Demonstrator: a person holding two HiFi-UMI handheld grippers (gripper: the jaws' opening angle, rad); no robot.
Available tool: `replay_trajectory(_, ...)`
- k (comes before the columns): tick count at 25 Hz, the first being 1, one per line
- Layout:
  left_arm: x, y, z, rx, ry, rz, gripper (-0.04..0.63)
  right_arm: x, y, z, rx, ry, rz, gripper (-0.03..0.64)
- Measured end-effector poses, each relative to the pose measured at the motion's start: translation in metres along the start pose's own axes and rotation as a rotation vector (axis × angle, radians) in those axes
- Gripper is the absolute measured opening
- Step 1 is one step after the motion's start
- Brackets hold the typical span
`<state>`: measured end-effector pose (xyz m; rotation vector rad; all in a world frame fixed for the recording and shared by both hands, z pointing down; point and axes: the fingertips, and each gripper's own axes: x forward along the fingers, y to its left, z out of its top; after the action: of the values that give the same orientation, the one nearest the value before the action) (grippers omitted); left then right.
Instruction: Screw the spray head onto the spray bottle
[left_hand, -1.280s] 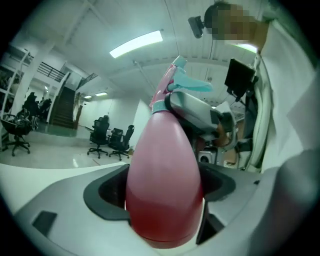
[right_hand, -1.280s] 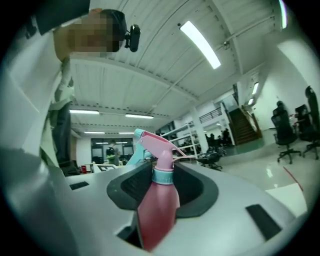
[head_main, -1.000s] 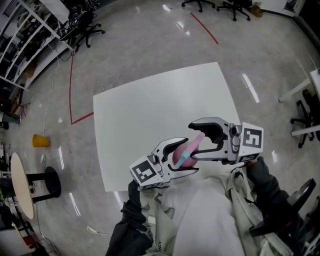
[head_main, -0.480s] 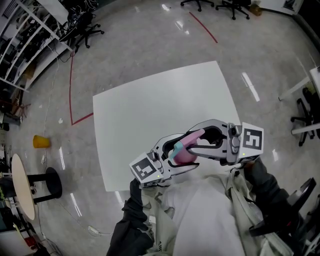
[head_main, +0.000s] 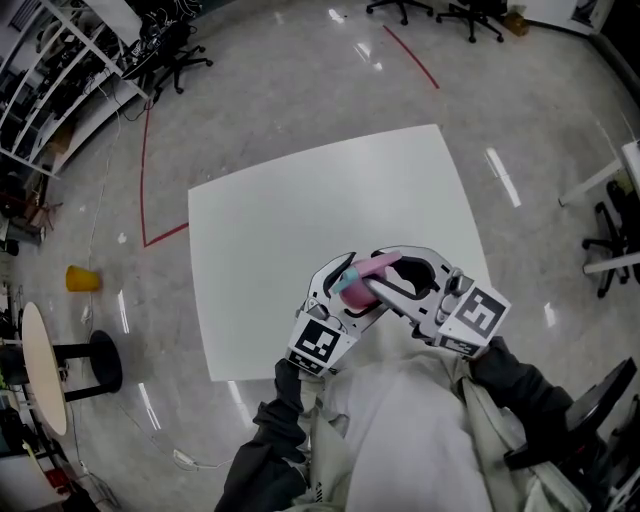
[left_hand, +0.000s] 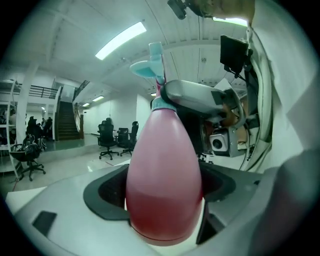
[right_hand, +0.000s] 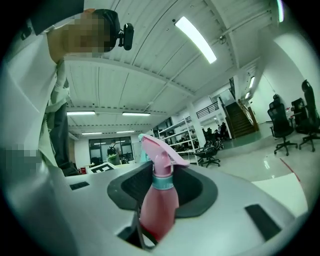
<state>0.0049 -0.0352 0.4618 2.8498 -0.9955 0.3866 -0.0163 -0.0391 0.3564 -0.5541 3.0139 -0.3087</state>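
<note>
A pink spray bottle (head_main: 380, 264) with a teal collar (head_main: 346, 286) is held in the air over the near edge of the white table (head_main: 280, 220). My left gripper (head_main: 352, 290) is shut on the bottle's wide body (left_hand: 164, 180). My right gripper (head_main: 378, 272) comes in from the right; its jaws have just been closing and now sit on the spray head (right_hand: 159, 150) at the collar (right_hand: 163, 182). In the left gripper view a grey finger (left_hand: 200, 99) of the right gripper crosses the bottle's neck below the spray head's teal trigger (left_hand: 150, 65).
The person's pale jacket (head_main: 410, 440) is just below both grippers. Office chairs (head_main: 170, 55) and shelves (head_main: 50, 80) stand at the far left, more chairs (head_main: 470, 15) at the top. A round side table (head_main: 45, 370) and a yellow object (head_main: 82, 281) are on the floor at left.
The right gripper's wide jaws have closed around the spray head. Both grippers have turned and drawn together, shifting slightly left, with the bottle now tilted between them.
</note>
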Motion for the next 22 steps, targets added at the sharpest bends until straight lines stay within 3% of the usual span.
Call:
replay_trajectory(10,0.007,0.013,-0.019,-0.065,0.046,0.181,0.426,0.012,0.005,-0.021,-0.124,0.129,-0.186,0.114)
replay_trajectory(16,0.004,0.019,-0.015,0.005,-0.042,0.262,0.430,0.011,0.007,-0.012,-0.133,0.045,-0.087,0.115)
replay_trajectory(18,-0.002,0.020,-0.025,0.016,-0.046,0.280,0.430,0.006,-0.011,-0.011,-0.066,0.000,-0.108,0.115)
replay_trajectory(22,-0.024,0.027,-0.067,-0.058,0.011,0.329,0.428,-0.001,-0.056,-0.020,0.090,-0.063,-0.228,0.115)
